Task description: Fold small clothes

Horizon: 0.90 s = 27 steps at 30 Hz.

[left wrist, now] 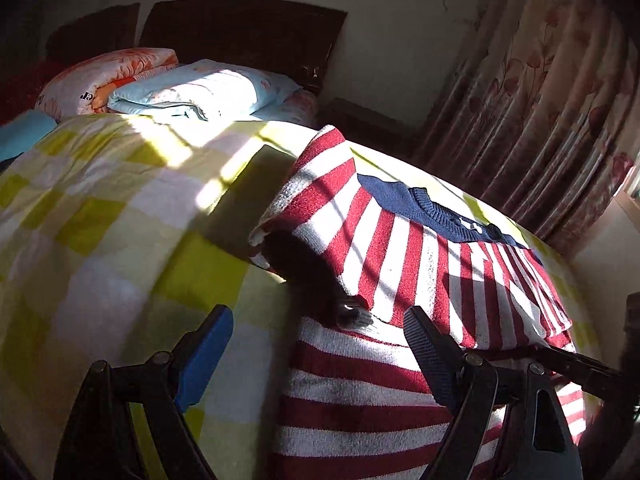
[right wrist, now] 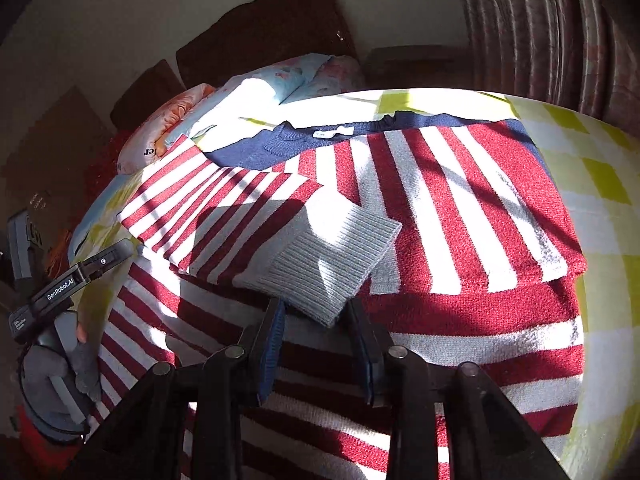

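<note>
A red-and-white striped sweater (right wrist: 460,208) with a navy yoke (right wrist: 280,144) lies on the bed, partly folded; it also shows in the left wrist view (left wrist: 400,248). One sleeve is folded across the body, its grey ribbed cuff (right wrist: 332,264) lying on top. My right gripper (right wrist: 320,316) is open, its blue-padded fingers either side of the cuff's near corner. My left gripper (left wrist: 320,336) is open wide and empty, over the sweater's left edge. The left gripper also shows in the right wrist view (right wrist: 76,276) at the far left.
The bed has a yellow-and-white checked cover (left wrist: 120,220). Folded quilts and pillows (left wrist: 192,88) lie at the head by a dark headboard (left wrist: 248,28). Flowered curtains (left wrist: 540,100) hang to the right. Strong sunlight and shadows cross the bed.
</note>
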Motion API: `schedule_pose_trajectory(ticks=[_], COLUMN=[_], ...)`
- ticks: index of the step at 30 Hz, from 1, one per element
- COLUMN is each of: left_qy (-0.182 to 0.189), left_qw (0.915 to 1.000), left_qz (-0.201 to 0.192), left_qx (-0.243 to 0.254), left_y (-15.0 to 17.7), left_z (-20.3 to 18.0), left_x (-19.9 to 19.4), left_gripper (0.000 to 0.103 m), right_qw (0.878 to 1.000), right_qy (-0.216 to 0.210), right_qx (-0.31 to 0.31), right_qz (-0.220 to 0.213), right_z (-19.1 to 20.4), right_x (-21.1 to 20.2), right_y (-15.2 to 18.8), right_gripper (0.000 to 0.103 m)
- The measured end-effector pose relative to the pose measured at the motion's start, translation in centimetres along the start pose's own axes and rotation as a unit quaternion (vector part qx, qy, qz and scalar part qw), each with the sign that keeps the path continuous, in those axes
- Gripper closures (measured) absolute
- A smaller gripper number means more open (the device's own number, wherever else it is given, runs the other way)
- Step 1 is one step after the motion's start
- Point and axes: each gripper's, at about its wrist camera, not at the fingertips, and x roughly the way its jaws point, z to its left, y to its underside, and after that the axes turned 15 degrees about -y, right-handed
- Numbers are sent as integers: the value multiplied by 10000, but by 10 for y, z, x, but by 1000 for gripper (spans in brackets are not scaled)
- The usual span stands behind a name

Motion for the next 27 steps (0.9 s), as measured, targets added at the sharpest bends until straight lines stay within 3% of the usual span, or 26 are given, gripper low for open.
schedule_pose_trajectory(ticks=[5,15,18,20,27], left_qy=[232,153,102,99,79], left_qw=[9980,9989,9990,9992,9992], left_qz=[188,68,-31,-49,18], left_qx=[-552,-447,-423,-382,-391], left_y=[0,0,0,1,0], left_z=[20,12,11,10,10], left_x=[7,4,1,0,3], left_gripper=[0,0,0,0,0], right_qw=[9957,9808,9822,9845,9872], right_qy=[-479,-991,-884,-747,-657], right_qx=[772,1610,1564,1454,536], right_qz=[-179,-481,-550,-631,-1354], right_z=[-16,-36,-32,-30,-10], right_x=[-8,-9,-5,-7,-40], right_y=[4,4,-1,-1,-20], right_gripper=[71,71,76,93,99])
